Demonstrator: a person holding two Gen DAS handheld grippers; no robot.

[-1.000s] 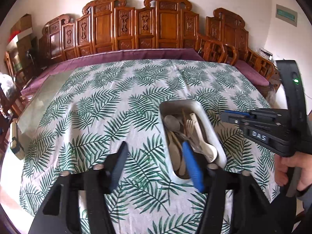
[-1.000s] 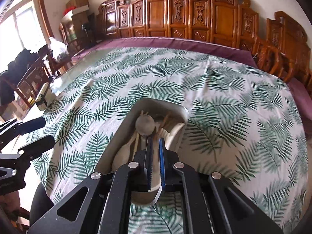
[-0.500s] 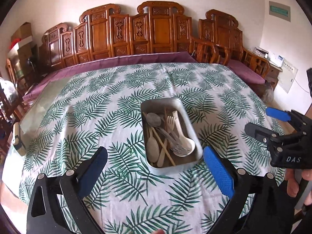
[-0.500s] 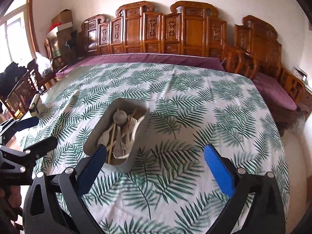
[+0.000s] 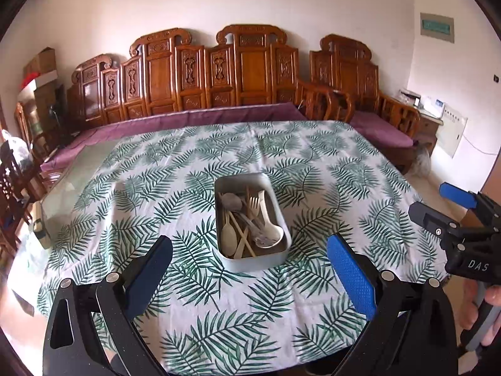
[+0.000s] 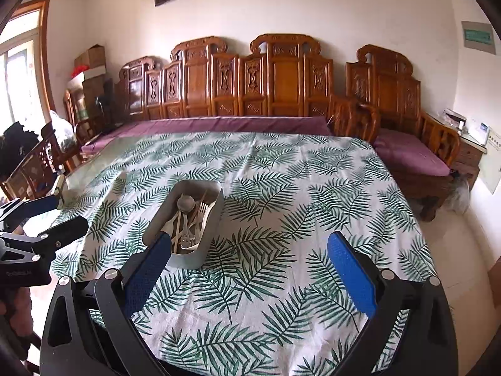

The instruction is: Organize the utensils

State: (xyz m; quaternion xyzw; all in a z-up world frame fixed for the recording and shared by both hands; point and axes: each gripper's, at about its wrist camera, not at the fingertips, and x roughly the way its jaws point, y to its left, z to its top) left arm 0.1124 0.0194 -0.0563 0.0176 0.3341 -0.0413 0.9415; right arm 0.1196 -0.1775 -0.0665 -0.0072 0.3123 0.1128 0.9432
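A grey metal tray [image 5: 244, 181] [image 6: 216, 219] stands on the leaf-print tablecloth [image 5: 188, 188] [image 6: 297, 188]. It holds several utensils [image 5: 247, 222] [image 6: 188, 219]: spoons, forks, chopsticks and a white ladle spoon. My left gripper [image 5: 250, 269] is open and empty, held back above the table's near edge, short of the tray. My right gripper [image 6: 250, 269] is open and empty, to the right of the tray and nearer than it. The right gripper also shows at the right in the left wrist view [image 5: 438, 206].
A carved wooden bench [image 5: 219, 72] [image 6: 266, 81] with purple cushions runs behind the table. Wooden chairs [image 6: 34, 169] stand at the left. Bare glass tabletop [image 5: 84, 163] shows at the far left corner. A small cabinet [image 6: 469, 144] stands at the right wall.
Both grippers have pulled back and up from the tray. The right gripper, shut over the tray a second ago, has opened wide. The left gripper has opened wider.
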